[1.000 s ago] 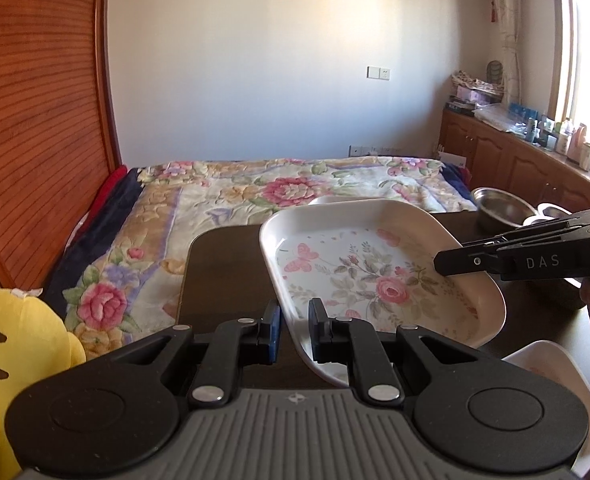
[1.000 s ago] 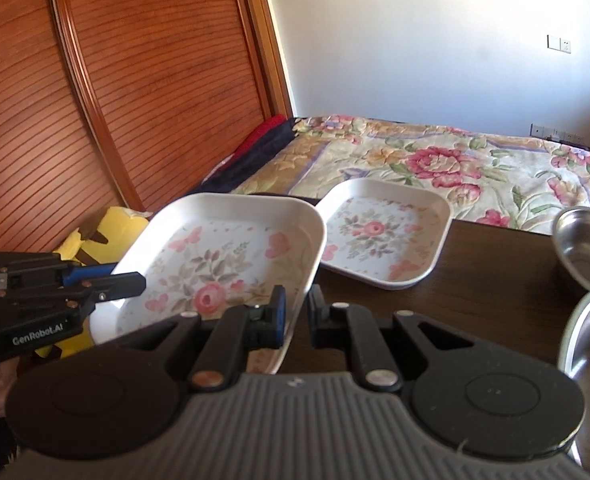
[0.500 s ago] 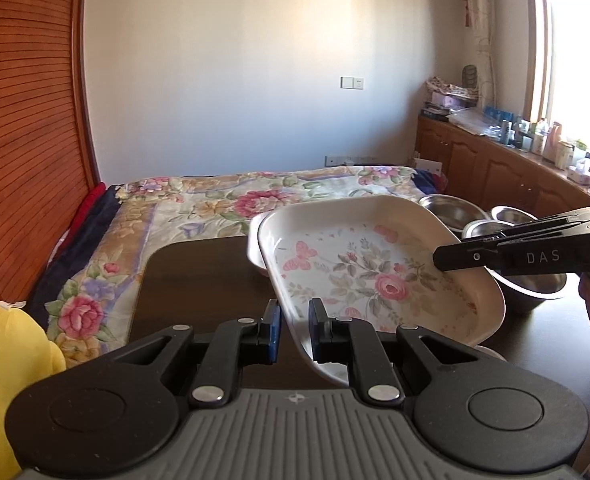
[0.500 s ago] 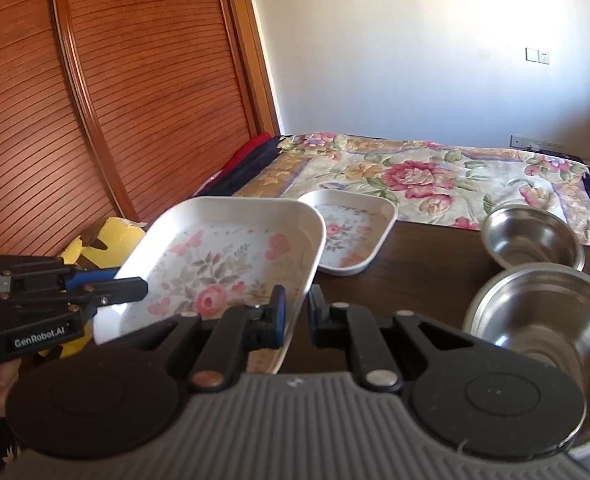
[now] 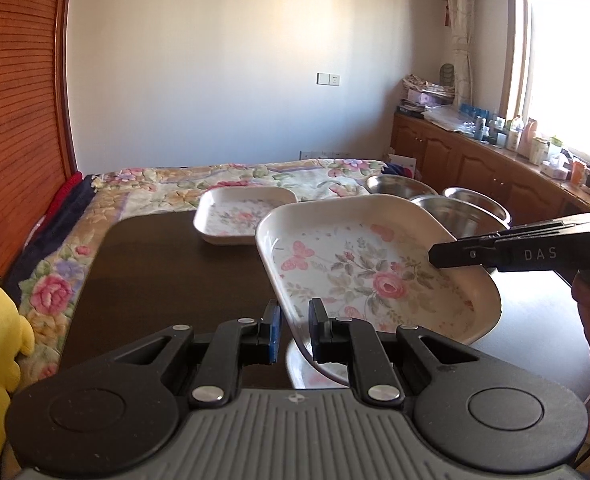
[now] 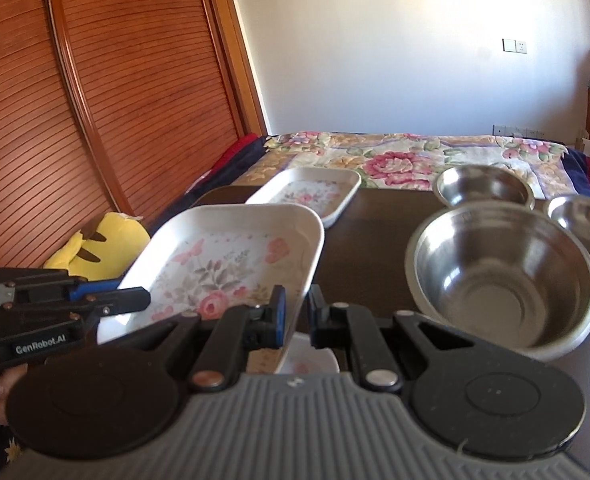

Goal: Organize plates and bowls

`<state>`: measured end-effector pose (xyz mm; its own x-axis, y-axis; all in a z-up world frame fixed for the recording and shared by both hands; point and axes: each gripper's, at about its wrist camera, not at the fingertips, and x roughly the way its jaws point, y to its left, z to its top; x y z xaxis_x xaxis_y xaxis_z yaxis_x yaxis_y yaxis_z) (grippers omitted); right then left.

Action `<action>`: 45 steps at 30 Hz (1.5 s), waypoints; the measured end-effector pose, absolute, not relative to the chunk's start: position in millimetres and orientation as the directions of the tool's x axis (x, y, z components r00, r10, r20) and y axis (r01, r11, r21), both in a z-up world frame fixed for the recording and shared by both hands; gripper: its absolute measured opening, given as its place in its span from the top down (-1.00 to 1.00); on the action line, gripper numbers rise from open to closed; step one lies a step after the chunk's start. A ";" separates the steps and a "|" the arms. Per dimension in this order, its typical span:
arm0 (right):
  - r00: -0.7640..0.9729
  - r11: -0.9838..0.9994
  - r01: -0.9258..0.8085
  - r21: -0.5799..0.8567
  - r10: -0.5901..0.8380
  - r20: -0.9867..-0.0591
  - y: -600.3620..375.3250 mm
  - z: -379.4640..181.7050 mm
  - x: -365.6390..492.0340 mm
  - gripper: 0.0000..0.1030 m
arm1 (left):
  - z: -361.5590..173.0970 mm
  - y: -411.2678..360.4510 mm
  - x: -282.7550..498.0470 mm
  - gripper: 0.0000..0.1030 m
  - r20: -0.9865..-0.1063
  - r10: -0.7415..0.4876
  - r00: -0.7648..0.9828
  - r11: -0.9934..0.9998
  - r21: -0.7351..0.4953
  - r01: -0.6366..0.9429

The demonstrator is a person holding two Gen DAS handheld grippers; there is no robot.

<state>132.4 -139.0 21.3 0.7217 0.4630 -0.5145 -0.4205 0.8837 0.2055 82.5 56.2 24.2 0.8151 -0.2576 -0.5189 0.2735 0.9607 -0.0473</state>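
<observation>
Above table (image 5: 167, 280), both grippers pinch floral plate (image 5: 367, 276) edges.

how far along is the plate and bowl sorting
Nothing looks stacked yet. In hand: both the left gripper and right gripper clamp one floral plate, lifted above another plate. Left to do: the far plate sits alone, and three steel bowls stand un-nested on the table.

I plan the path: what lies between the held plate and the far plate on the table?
Only bare dark table lies between the held plate and the far plate, in both wrist views.
</observation>
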 end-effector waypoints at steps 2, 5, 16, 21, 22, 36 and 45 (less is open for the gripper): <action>0.724 0.881 -0.418 0.221 0.470 -0.504 -144.9 15.9 126.6 0.74 | 19.5 52.1 76.5 0.69 -0.518 -0.260 0.815 0.960 -0.050 0.274; 0.732 0.877 -0.415 0.242 0.480 -0.484 -153.9 6.5 119.2 0.74 | 13.3 47.4 68.1 0.69 -0.506 -0.265 0.821 0.959 -0.052 0.277; 0.761 0.884 -0.392 0.255 0.467 -0.450 -157.1 -17.4 99.9 0.74 | -5.3 43.3 55.5 0.69 -0.516 -0.269 0.813 0.960 -0.076 0.270; 0.763 0.881 -0.386 0.273 0.471 -0.442 -159.5 -24.2 96.2 0.74 | -13.2 45.8 55.9 0.69 -0.524 -0.258 0.812 0.964 -0.078 0.256; 0.763 0.881 -0.386 0.274 0.472 -0.441 -159.6 -24.9 96.0 0.74 | -14.7 46.7 56.3 0.69 -0.526 -0.260 0.810 0.963 -0.086 0.254; 0.790 0.902 -0.368 0.224 0.431 -0.436 -153.0 -36.4 87.0 0.74 | -28.3 47.5 55.5 0.69 -0.543 -0.247 0.803 0.967 -0.088 0.238; 0.813 0.914 -0.361 0.183 0.405 -0.419 -148.7 -40.0 80.0 0.74 | -30.1 43.3 52.5 0.69 -0.532 -0.226 0.816 0.971 -0.052 0.235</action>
<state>80.0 -148.7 -40.0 0.8129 0.4046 -0.4190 -0.3610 0.9145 0.1826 52.5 43.3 -30.1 0.8159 -0.2262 -0.5321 0.2349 0.9706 -0.0524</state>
